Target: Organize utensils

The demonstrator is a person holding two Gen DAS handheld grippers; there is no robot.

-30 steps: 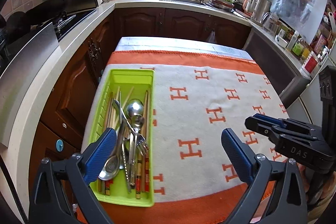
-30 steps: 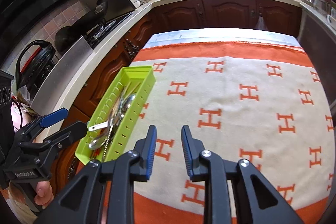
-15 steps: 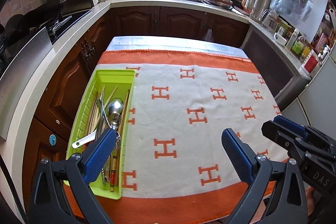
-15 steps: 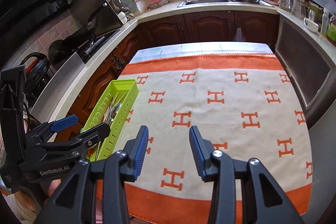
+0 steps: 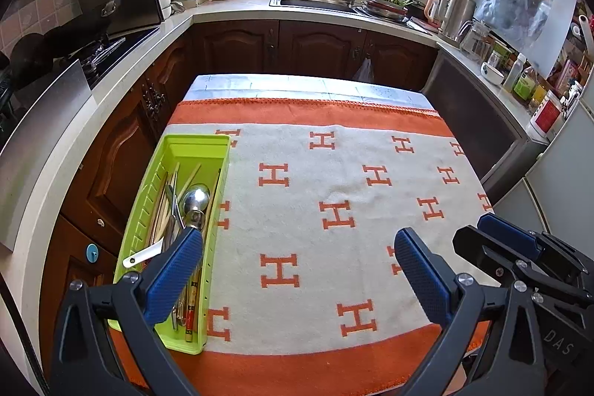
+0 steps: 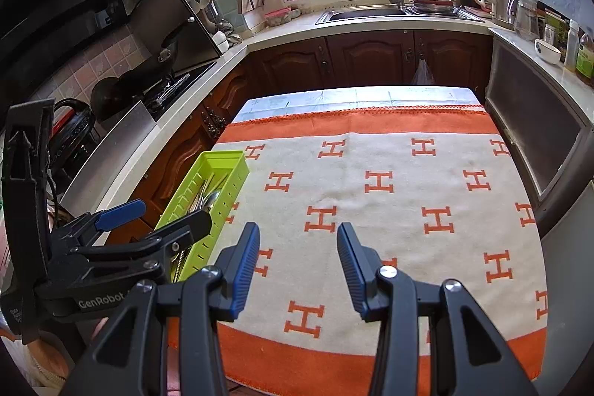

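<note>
Green tray (image 5: 177, 151) sits on the left edge of the orange-and-white blanket (image 5: 334, 203), long side running away from you. Inside the tray, all in one heap: wooden chopsticks (image 5: 159, 206), two metal spoons (image 5: 195, 197) bowls up toward the far end, a white ceramic spoon (image 5: 143, 257) angled toward the near left wall, and printed chopsticks (image 5: 191, 299) at the near end. Nothing lies loose on the blanket beside the tray. Since a second ago you have drawn both tools up and back from the tray, so more table shows. Your right gripper (image 6: 297, 266) has widened from nearly closed to jaws parted, empty, over the blanket right of the tray. Your left gripper (image 5: 297, 281) stands wide, empty, one pad above the tray's near end. Reads as collecting finished.
</note>
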